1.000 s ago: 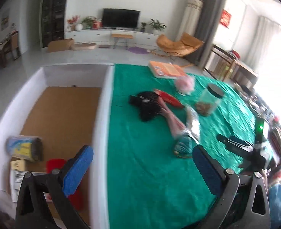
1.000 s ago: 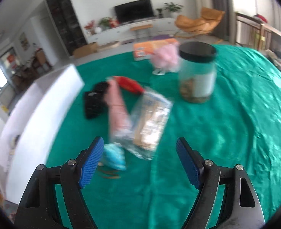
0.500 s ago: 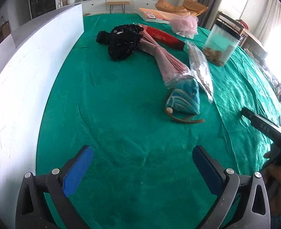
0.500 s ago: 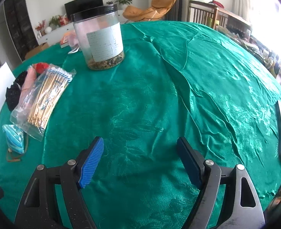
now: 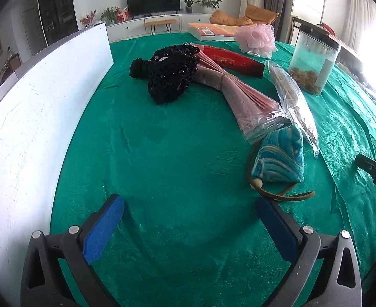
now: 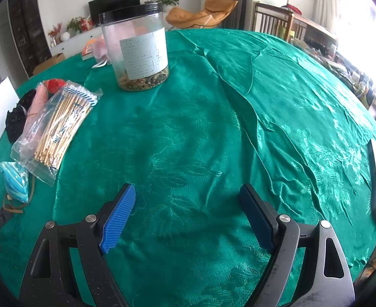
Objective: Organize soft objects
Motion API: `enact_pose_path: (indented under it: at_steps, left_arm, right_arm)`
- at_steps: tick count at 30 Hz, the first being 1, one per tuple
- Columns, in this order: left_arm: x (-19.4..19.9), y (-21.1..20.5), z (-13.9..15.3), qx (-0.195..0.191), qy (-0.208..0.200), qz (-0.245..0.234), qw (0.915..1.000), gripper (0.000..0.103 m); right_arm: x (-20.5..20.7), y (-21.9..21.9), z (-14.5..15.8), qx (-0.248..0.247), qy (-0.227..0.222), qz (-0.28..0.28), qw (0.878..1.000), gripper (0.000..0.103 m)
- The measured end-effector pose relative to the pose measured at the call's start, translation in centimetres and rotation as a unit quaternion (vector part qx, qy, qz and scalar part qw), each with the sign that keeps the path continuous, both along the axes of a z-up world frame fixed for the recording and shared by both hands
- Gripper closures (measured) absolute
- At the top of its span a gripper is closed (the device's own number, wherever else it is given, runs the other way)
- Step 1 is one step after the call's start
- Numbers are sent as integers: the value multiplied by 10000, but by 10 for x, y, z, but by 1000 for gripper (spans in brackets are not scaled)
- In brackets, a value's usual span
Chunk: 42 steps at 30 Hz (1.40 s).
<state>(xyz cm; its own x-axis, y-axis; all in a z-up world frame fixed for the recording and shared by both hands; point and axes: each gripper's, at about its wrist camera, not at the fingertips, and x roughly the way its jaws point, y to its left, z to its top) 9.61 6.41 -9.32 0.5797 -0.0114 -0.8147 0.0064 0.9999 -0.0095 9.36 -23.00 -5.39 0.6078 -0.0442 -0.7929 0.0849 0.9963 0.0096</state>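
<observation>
- Progress looks close to nil: every soft thing in view lies out on the green bench point(image 5: 177, 153), and nothing is held.
- Left gripper point(image 5: 190, 220) has its fingers spread wide and empty, low over bare cloth; right gripper point(image 6: 186, 215) is likewise spread and empty over a bare stretch of the bench.
- Blue pouch point(image 5: 281, 163) sits nearest, just ahead and to the right of the left fingers, cord trailing toward them; its narrow end points away, toward the pink bundle point(image 5: 239, 94).
- Pink bundle's long axis runs diagonally from the pouch up to the black beaded bag point(image 5: 172, 74), which lies near the white box wall point(image 5: 34, 117).
- Pink mesh sponge point(image 5: 255, 38) rests at the far edge.
- Left to do, I judge: move each soft item, likely into the box.
</observation>
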Motion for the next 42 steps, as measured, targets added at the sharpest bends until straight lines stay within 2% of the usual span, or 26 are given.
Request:
enact_pose_path:
  at_steps: [42]
  left_arm:
    - [0, 1, -2, 3, -11, 1, 10000, 0]
  right_arm:
    - [-1, 0, 0, -2, -1, -6, 10000, 16]
